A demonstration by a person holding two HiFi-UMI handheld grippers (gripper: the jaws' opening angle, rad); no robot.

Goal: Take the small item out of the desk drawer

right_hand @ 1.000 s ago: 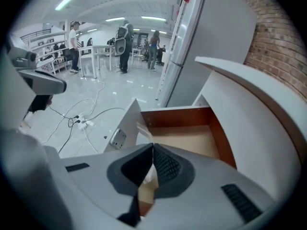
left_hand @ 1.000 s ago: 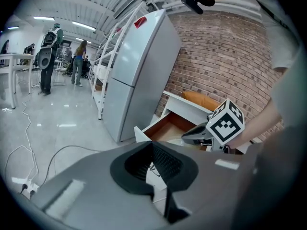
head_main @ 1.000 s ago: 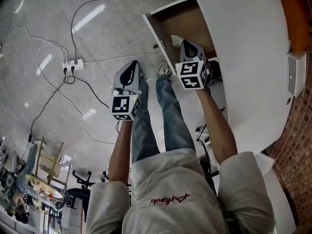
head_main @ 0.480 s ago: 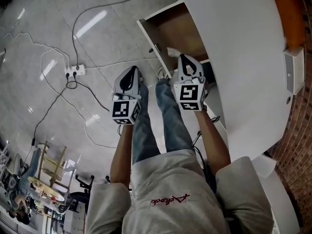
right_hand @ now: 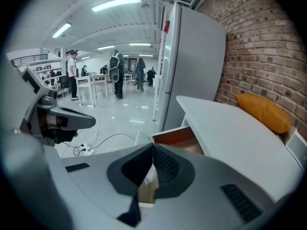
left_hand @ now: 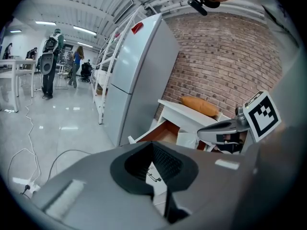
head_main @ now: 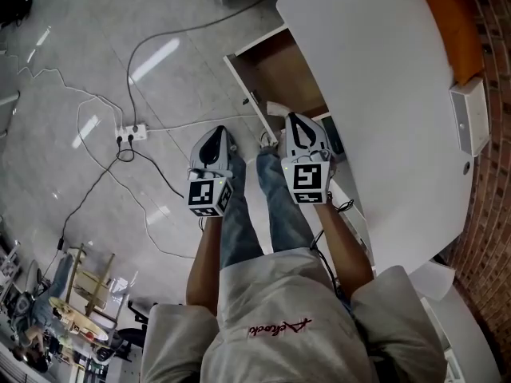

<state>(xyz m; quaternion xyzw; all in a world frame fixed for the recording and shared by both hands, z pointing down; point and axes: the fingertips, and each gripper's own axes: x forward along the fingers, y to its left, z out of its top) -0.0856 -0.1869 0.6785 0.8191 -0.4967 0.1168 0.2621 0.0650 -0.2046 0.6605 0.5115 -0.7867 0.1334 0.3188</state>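
A person stands over a white, round-cornered bench (head_main: 383, 94) whose brown-lined drawer (head_main: 275, 66) is pulled open. The right hand-held gripper (head_main: 291, 122) has its jaws closed on a small white item (head_main: 275, 108), which looks crumpled. The item sits at the gripper's tip, about level with the drawer's white front panel. The left hand-held gripper (head_main: 216, 132) hovers beside it, jaws together and empty.

The taking-out looks nearly done. What seems left is carrying the item clear of the drawer, which is open. A second earlier the right hand-held gripper reached deeper over the drawer's brown floor. Now it sits nearer the person's legs, and the item has come with it.
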